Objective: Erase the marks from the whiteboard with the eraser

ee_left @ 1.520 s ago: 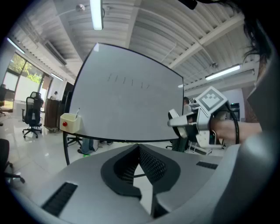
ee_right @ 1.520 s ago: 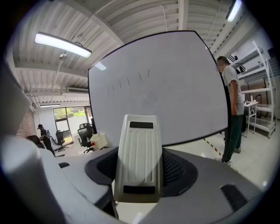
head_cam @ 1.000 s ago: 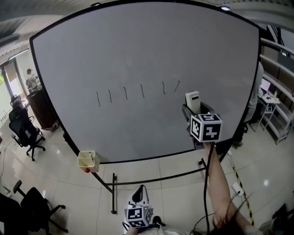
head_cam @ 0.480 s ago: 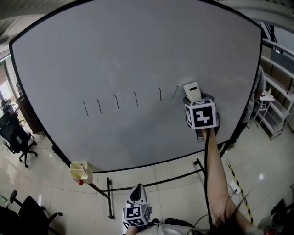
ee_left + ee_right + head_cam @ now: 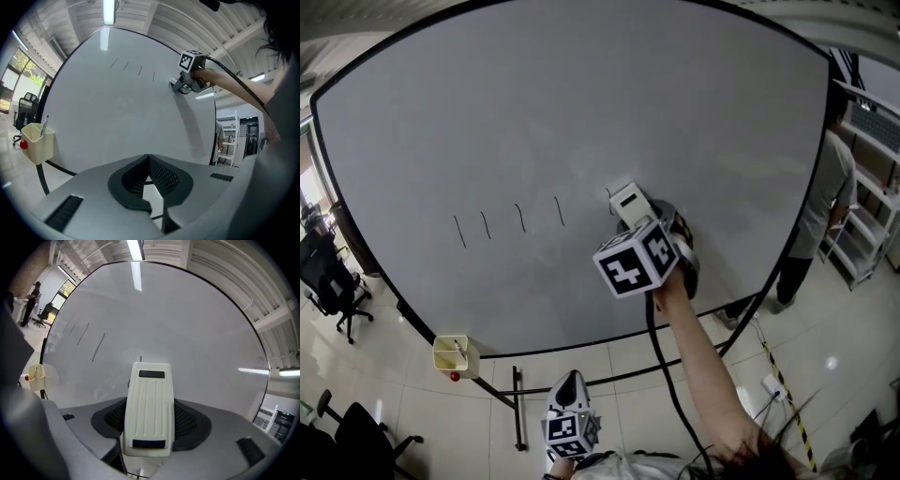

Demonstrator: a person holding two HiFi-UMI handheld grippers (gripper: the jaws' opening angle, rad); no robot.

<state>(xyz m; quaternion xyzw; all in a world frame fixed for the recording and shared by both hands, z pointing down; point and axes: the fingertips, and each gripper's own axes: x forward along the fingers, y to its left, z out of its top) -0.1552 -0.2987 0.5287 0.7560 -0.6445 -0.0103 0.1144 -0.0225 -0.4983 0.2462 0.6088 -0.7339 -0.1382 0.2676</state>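
Observation:
The whiteboard [image 5: 581,112] carries several short black strokes [image 5: 520,217] left of centre. My right gripper [image 5: 639,220] is shut on the cream ribbed eraser [image 5: 628,202], which is pressed flat to the board just right of those strokes. A stub of a stroke [image 5: 607,194] shows at the eraser's left edge. In the right gripper view the eraser [image 5: 147,406] sits between the jaws of the right gripper [image 5: 149,420], with strokes [image 5: 97,347] to its upper left. My left gripper [image 5: 570,386] hangs low near the floor, shut and empty [image 5: 147,161], facing the board [image 5: 117,108].
A yellow pen cup [image 5: 450,354] hangs at the board's lower left corner. The board's black stand legs [image 5: 517,412] cross the tiled floor. Office chairs [image 5: 333,277] stand at the left. A person [image 5: 825,202] and shelving [image 5: 874,178] are at the right, beyond the board.
My right gripper has slid left along the board with the eraser. The rightmost stroke no longer shows and the one beside it is mostly gone. The left gripper has stayed low.

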